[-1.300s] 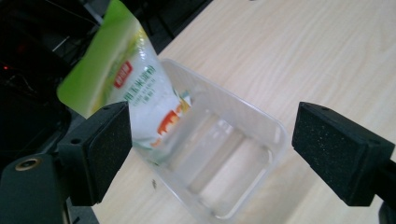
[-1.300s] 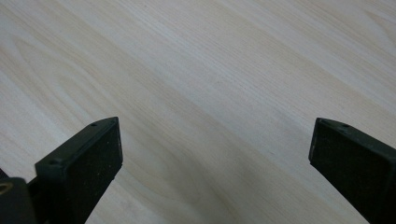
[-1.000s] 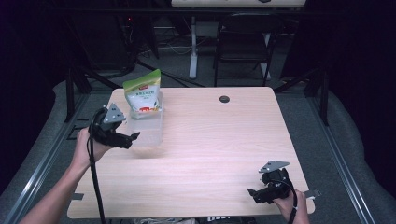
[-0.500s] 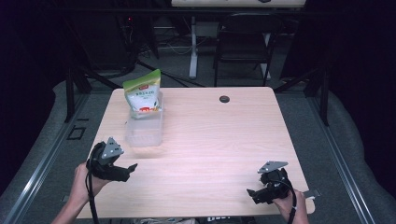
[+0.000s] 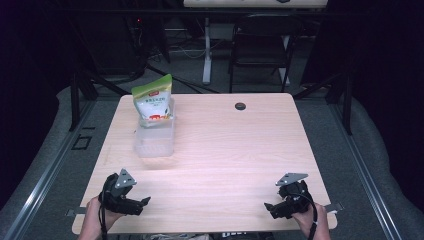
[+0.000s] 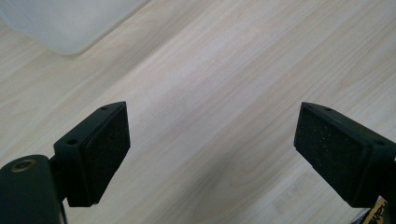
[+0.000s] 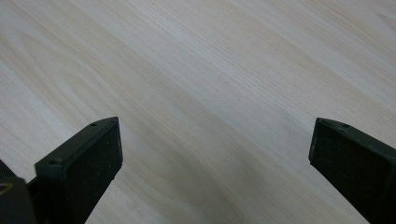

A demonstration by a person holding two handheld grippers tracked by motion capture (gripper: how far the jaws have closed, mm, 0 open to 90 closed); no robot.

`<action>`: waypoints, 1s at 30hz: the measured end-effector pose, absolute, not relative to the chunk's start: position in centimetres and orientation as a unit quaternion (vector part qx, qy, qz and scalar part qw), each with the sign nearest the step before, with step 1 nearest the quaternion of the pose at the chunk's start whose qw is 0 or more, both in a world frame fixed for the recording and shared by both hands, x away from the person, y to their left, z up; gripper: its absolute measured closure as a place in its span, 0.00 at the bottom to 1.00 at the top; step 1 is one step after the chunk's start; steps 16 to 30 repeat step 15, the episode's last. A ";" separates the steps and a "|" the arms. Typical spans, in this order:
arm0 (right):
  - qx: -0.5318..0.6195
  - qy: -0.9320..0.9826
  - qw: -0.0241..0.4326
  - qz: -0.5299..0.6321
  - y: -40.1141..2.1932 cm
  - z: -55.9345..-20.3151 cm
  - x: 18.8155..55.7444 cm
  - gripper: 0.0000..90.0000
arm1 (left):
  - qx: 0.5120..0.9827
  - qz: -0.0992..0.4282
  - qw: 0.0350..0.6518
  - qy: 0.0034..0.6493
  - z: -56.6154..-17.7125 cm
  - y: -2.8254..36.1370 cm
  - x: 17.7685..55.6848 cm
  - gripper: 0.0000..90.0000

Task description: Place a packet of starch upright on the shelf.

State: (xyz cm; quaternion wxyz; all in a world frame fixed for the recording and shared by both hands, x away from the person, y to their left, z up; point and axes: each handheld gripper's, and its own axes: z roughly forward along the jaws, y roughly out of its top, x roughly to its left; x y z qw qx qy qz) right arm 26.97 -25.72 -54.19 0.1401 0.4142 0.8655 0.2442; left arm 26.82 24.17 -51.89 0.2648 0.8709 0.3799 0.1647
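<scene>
Now | my left hand-held gripper [image 5: 144,202] released, empty | clear bin [image 5: 154,141] with pouch [image 5: 153,101] lies straight ahead across tabletop [image 5: 235,150], long axis away | right hand-held gripper [image 5: 269,207] released, farther

Green pouch [image 5: 153,98] stands in clear tub [image 5: 154,138] on table [image 5: 230,150].

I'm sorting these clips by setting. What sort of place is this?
Probably a lab or studio set up for recording, not a home: a bare wooden table on a grey floor with metal rails, dark surroundings, and a folding chair behind it.
</scene>
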 end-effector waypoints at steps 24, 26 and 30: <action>0.404 0.871 0.134 0.247 -25.7 -54.3 26.9 0.02 | 0.881 0.137 0.270 0.365 -53.3 24.3 27.3 0.06; 0.404 0.871 0.134 0.247 -25.7 -54.3 26.9 0.02 | 0.881 0.137 0.270 0.365 -53.3 24.3 27.3 0.06; 0.404 0.871 0.134 0.247 -25.7 -54.3 26.9 0.02 | 0.881 0.137 0.270 0.365 -53.3 24.3 27.3 0.06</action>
